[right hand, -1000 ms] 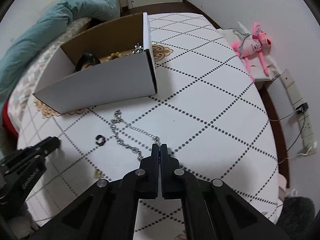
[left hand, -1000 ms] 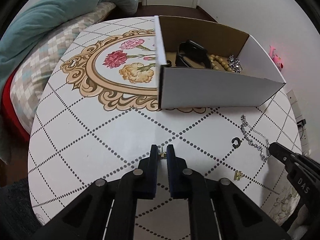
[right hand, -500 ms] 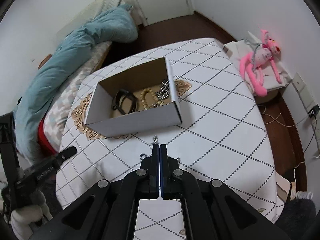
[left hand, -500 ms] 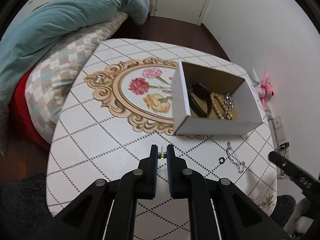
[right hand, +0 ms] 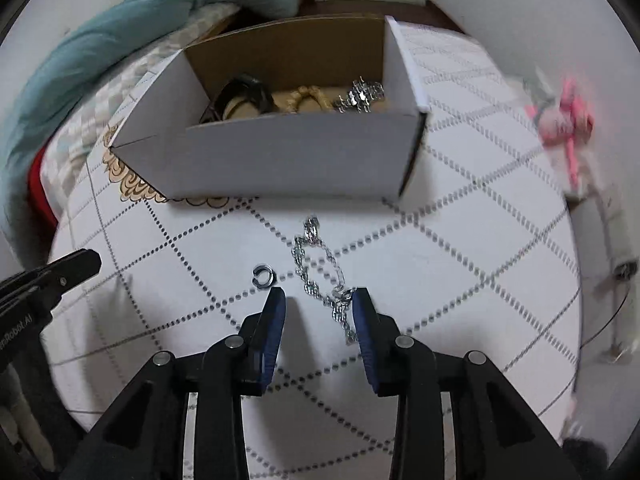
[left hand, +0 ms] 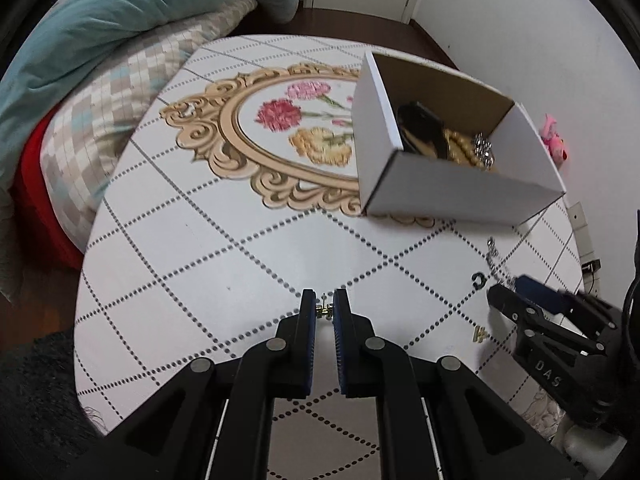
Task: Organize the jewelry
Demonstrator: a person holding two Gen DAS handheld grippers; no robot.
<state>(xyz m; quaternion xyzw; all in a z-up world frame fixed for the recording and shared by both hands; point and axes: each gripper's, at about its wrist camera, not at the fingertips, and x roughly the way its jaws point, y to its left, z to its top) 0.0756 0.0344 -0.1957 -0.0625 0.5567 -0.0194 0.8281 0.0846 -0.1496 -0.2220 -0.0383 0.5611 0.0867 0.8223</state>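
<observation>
My left gripper (left hand: 324, 309) is shut on a small gold earring (left hand: 323, 309), held above the table. My right gripper (right hand: 319, 305) is open and low over the table, its fingers on either side of a silver chain (right hand: 320, 272). A small dark ring (right hand: 262, 271) lies just left of the chain. A white cardboard box (right hand: 288, 160) holds a black bangle (right hand: 240, 94), wooden beads (right hand: 308, 98) and a silver piece (right hand: 360, 94). In the left wrist view the box (left hand: 460, 196), the ring (left hand: 477, 280), a second gold earring (left hand: 479, 335) and the right gripper (left hand: 505, 295) show.
The round table (left hand: 200, 264) has a dotted diamond pattern and a flower medallion (left hand: 296, 128). A bed with a teal duvet (left hand: 120, 12) lies left of it. A pink plush toy (right hand: 564, 124) sits by the wall to the right.
My right gripper has opened and dropped down to the table around the chain. My left gripper has come lower and closer to the table, still holding the earring.
</observation>
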